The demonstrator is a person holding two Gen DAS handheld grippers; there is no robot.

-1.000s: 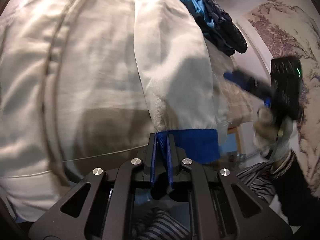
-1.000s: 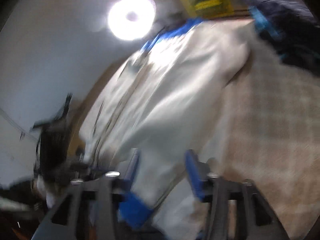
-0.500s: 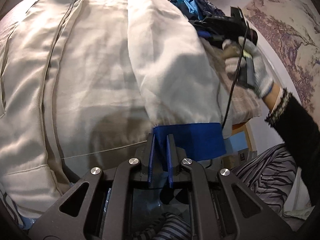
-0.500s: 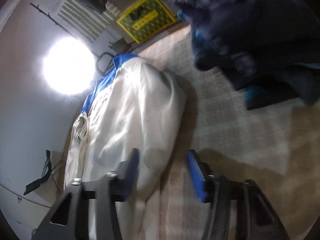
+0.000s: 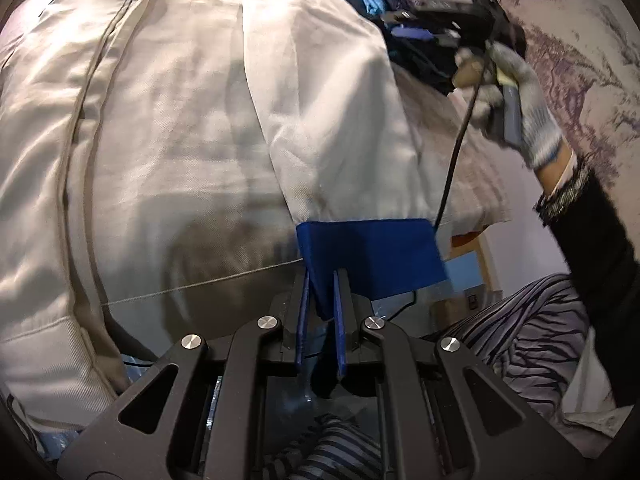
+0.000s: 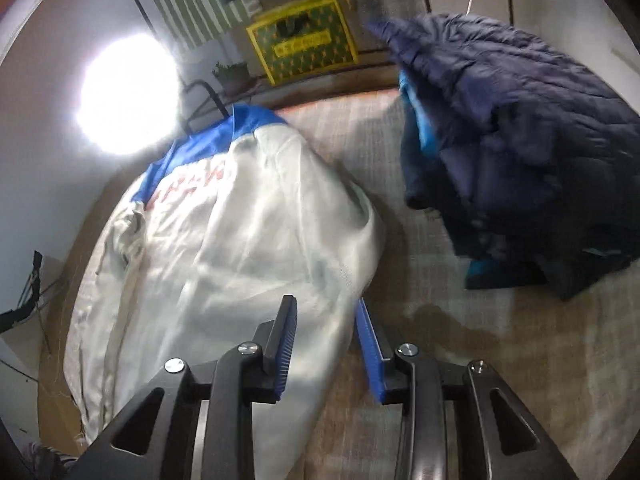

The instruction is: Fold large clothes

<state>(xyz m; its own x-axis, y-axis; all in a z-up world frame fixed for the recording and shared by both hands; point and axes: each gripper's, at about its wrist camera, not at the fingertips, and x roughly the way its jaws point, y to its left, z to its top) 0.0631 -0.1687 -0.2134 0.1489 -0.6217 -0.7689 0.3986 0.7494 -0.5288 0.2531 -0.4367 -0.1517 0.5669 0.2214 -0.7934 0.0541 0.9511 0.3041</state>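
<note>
**Cream jacket lay flat, cuff pinched, second gripper free above its shoulder**

Cotton-like and limp, the cream jacket (image 5: 168,128) lay spread face-up on the checked bed cover (image 6: 460,344), its sleeve (image 5: 340,128) folded down along the body. Judging by its soft drape and creases, it would handle as a light, floppy, non-slippery cloth that sags wherever it is not supported, so the firmer edges looked the best holds: the blue cuff (image 5: 372,256), the hem and the shoulder seam.

The left gripper (image 5: 320,304) was clenched on a corner of that blue cuff, the fabric pinched between its blue pads. The right gripper (image 6: 326,336), in a gloved hand (image 5: 516,112), grasped nothing: its jaws stood apart above the outer edge of the sleeve, near the shoulder, and had just been opening a little with no cloth between them.

Compared with a second before, the left gripper had kept its hold and barely shifted, while the right one had left the cuff end and travelled up the jacket toward the collar. A dark blue padded coat (image 6: 520,140) sat heaped beside the jacket, apart from it
</note>
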